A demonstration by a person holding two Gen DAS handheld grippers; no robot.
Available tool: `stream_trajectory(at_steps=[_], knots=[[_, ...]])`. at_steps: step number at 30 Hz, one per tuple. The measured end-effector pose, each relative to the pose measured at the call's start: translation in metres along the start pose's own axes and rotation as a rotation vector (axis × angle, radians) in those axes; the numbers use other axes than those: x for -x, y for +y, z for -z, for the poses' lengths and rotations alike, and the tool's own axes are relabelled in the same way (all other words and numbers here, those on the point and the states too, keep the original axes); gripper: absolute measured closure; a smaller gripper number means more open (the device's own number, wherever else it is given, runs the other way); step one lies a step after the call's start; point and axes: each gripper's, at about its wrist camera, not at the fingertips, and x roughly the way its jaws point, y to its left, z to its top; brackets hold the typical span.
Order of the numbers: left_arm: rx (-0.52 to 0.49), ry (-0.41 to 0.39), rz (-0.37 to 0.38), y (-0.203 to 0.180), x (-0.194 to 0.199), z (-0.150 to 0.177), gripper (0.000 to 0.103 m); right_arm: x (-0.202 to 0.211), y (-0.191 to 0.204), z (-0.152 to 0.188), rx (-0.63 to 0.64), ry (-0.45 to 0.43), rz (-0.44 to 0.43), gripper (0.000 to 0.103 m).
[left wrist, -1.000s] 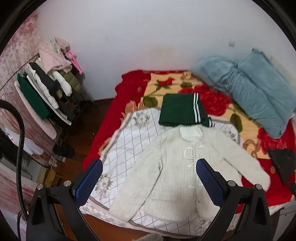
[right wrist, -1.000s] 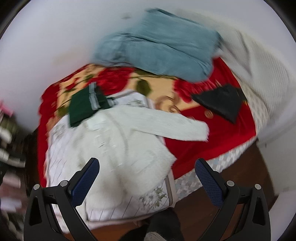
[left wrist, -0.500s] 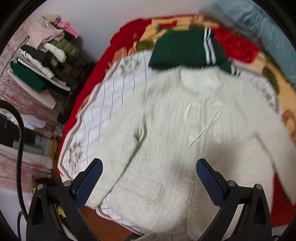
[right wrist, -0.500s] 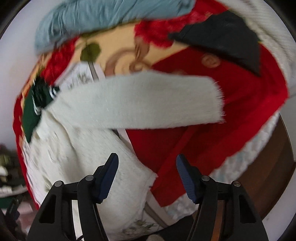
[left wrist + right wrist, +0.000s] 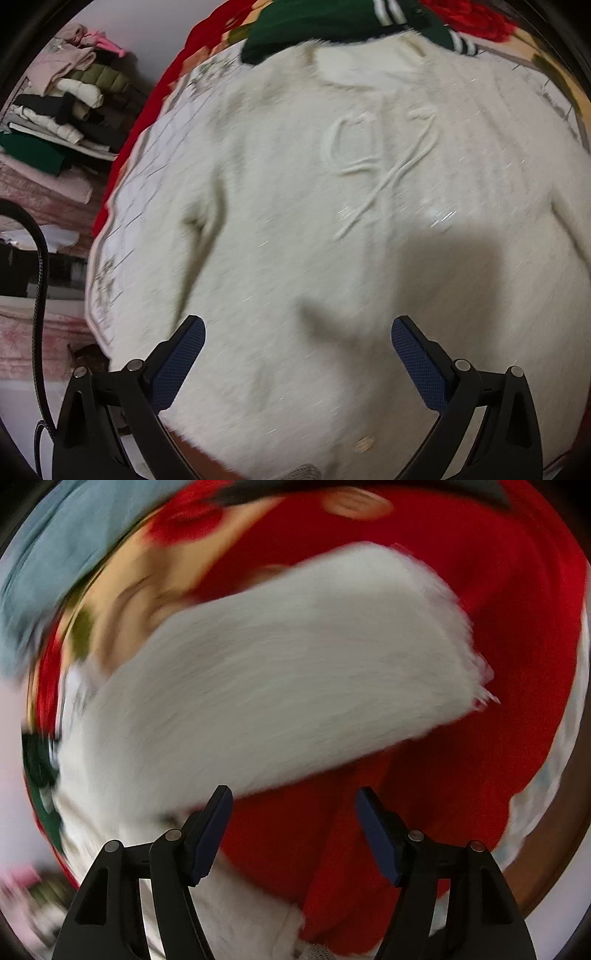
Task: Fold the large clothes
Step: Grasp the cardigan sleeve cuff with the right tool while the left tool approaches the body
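Both grippers lowered closer, left gripper (image 5: pixel 298 347) agape over white sweater (image 5: pixel 332 229), right gripper (image 5: pixel 294 825) (narrower) unclenched

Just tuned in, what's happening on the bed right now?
A person with two handheld grippers is about to fold a fluffy white sweater spread flat on the bed. The left gripper hangs over its lower body, jaws wide open. The right gripper sits near the outstretched sleeve on the red blanket, jaws open. Nothing is gripped yet. A green garment lies past the collar.

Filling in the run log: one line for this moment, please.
stage: approach | left gripper: open over white sweater | right gripper: open near sleeve | nothing gripped
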Motion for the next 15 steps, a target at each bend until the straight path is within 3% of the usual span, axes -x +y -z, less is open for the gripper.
stream_trajectory(at_steps=[4,9,11,13,15], knots=[[0.002,-0.013,0.033,-0.026,0.000,-0.017,0.000,-0.020,-0.028,-0.019,-0.149,-0.041,-0.096,0.031],[-0.024,-0.035,0.050,-0.051,0.001,-0.032,0.000,-0.024,-0.032,-0.020,-0.273,-0.113,-0.172,0.030],[-0.034,-0.039,0.056,-0.056,0.002,-0.035,0.000,-0.012,-0.031,-0.013,-0.289,-0.153,-0.229,0.034],[-0.042,-0.044,0.061,-0.058,0.003,-0.035,0.000,0.000,-0.029,-0.008,-0.263,-0.183,-0.304,0.057],[-0.048,-0.042,0.066,-0.061,0.004,-0.035,0.000,0.005,-0.026,-0.008,-0.241,-0.191,-0.324,0.058]])
